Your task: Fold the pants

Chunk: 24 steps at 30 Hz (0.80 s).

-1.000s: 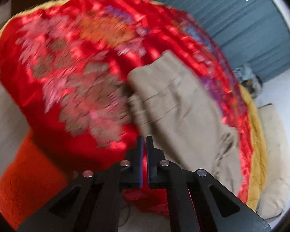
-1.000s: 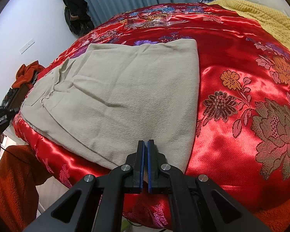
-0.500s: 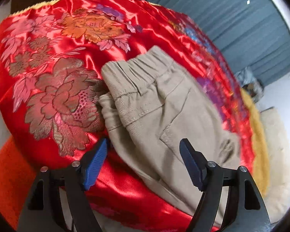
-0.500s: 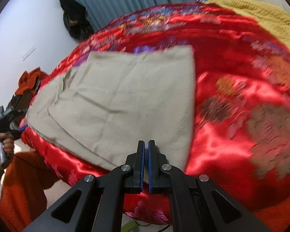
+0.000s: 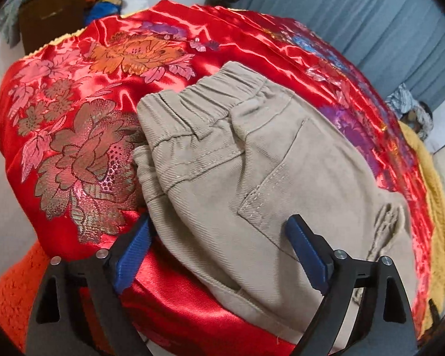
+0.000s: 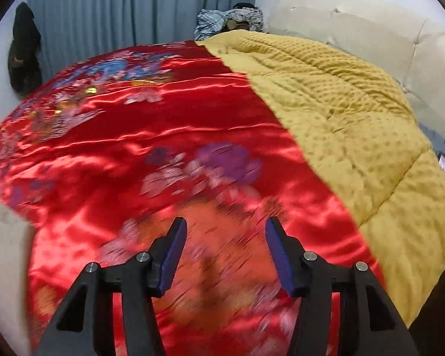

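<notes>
Bed (image 6: 192,136) under a red satin floral cover fills both views, with a yellow quilt (image 6: 341,112) on its far side next to a cream headboard. The khaki pants (image 5: 252,178) lie folded on the red cover near the bed's front edge, elastic waistband (image 5: 210,95) toward the left tool (image 5: 219,246), and the long axis runs away from it to the right in its view. Left tool: jaws have just been opening and now stand wide, straddling the near edge of the pants around the back pocket, pads not pressing. Right tool (image 6: 222,255): jaws have just been opening to about half, nothing between them, over bare red satin; only a sliver of khaki shows at the left edge of its view. Left hand is clearly nearer, so the next grab looks like its job, probably at the waistband end.
</notes>
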Each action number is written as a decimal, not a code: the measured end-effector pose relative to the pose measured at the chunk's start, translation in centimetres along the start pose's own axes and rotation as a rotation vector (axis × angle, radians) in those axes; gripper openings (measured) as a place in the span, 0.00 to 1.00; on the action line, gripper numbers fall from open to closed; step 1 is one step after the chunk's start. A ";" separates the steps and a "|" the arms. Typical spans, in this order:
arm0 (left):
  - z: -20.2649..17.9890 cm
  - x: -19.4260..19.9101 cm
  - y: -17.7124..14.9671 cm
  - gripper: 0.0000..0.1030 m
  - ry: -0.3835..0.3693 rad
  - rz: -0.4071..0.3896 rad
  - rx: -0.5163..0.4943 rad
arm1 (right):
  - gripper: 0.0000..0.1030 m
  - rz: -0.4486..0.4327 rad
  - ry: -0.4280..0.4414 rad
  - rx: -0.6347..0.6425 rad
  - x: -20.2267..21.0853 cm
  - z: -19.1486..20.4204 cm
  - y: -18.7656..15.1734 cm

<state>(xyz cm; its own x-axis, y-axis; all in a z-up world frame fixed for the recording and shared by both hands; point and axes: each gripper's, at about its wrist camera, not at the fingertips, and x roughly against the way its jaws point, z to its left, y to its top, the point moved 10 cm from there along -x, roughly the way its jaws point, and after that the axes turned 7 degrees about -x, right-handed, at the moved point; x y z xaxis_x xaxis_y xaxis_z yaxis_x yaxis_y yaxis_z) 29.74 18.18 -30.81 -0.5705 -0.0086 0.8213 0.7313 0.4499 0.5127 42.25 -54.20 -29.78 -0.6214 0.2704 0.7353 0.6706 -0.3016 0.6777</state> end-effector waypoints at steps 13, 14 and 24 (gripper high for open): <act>-0.4 -0.4 0.1 0.92 0.058 0.001 -0.008 | 0.53 0.016 -0.027 0.021 -3.7 -2.5 1.5; -0.4 -0.4 0.2 0.93 0.065 0.002 -0.009 | 0.53 0.012 -0.022 0.024 -3.8 -2.6 1.7; -0.4 -0.7 0.1 0.95 0.156 0.013 -0.007 | 1.00 0.116 0.137 0.101 -10.1 -2.4 -0.6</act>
<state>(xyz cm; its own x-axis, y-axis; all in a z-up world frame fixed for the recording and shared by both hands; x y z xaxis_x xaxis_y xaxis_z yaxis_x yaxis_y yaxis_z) 30.36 17.84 -31.25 -0.4962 -0.1412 0.8566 0.7415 0.4443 0.5027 47.18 -58.92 -37.59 -0.5828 0.1099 0.8052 0.7735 -0.2286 0.5911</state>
